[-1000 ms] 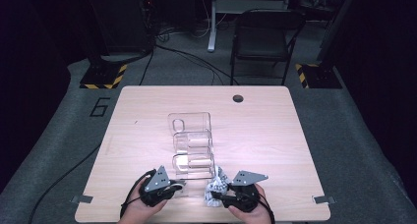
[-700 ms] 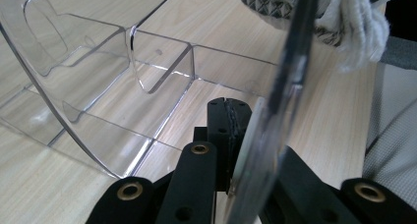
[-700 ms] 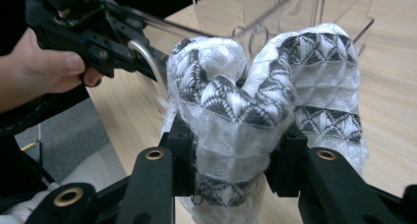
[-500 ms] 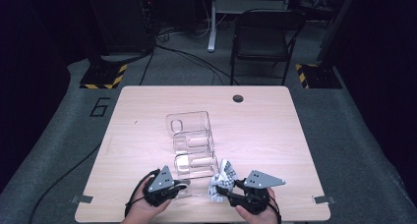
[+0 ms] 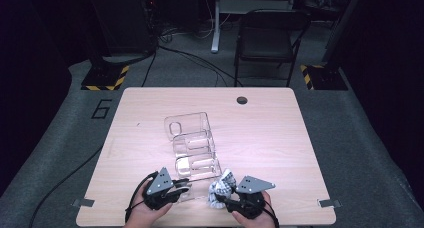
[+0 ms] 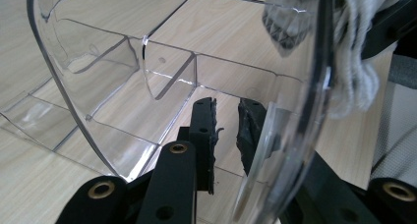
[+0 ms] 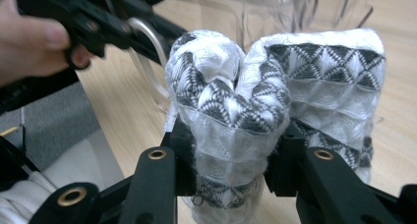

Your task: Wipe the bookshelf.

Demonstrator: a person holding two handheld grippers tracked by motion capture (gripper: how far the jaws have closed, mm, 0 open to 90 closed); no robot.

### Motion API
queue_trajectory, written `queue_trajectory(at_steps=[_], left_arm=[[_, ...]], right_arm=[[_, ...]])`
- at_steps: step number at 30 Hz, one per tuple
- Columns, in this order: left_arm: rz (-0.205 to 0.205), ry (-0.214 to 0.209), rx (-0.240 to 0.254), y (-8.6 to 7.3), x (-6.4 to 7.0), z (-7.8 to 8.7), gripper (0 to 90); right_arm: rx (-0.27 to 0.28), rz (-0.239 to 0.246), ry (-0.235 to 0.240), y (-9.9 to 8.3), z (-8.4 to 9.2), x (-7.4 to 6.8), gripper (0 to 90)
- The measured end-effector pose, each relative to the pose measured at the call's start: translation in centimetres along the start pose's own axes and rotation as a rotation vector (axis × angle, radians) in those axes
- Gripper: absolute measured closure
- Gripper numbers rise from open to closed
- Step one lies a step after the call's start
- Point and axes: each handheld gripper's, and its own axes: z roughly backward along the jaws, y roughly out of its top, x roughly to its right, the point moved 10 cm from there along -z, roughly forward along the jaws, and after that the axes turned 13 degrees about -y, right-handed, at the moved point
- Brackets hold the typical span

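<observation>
A clear plastic organizer (image 5: pixel 192 148) with several compartments lies on the wooden table (image 5: pixel 265 133). At its near end sits my left gripper (image 5: pixel 182 188). Its jaws have just been opening, and in the left gripper view they (image 6: pixel 226 130) stand slightly apart. The organizer's curved clear wall (image 6: pixel 98 86) rises just in front of them, with no pad pressing on it. My right gripper (image 5: pixel 222 198) is shut on a rolled white cloth with a black pattern (image 5: pixel 222 185), held close to the organizer's near right corner. In the right gripper view the cloth roll (image 7: pixel 236 101) bulges up between the jaws (image 7: pixel 231 165).
The table's near edge lies just behind both hands. A round cable hole (image 5: pixel 242 99) is at the table's far side. A dark folding chair (image 5: pixel 267 38) stands beyond the table. The person's left hand (image 7: pixel 29 42) shows in the right gripper view.
The right gripper has shifted and turned slightly with the cloth roll still in it. The left hand has stayed at the organizer's near end.
</observation>
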Motion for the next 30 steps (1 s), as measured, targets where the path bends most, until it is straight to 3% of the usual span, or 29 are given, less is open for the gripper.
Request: queue_trajectory(at_steps=[5,8,11,22,25,30], left_arm=[[0.023,0.011,0.013,-0.2,-0.3,0.4,69.5],[0.016,0.011,0.012,-0.3,-0.5,0.6,67.4],[0.022,0.036,0.014,-0.5,-0.8,0.9,59.0],[0.038,0.047,-0.002,-1.1,-1.1,1.5,54.0],[0.059,0.045,-0.008,-1.4,-1.2,1.5,52.7],[0.054,0.038,-0.011,-1.4,-1.0,1.7,53.9]], right_arm=[[-0.046,0.003,0.003,-0.8,-0.9,0.2,62.8],[-0.062,0.008,0.003,-1.1,-1.2,0.3,62.8],[-0.082,0.003,0.007,-1.5,-1.6,0.2,62.7],[-0.075,0.001,0.025,-1.1,-1.7,-0.2,62.4],[-0.08,0.004,0.031,-1.0,-1.7,-0.3,62.3],[-0.07,0.012,0.032,-0.9,-1.8,-0.1,62.3]])
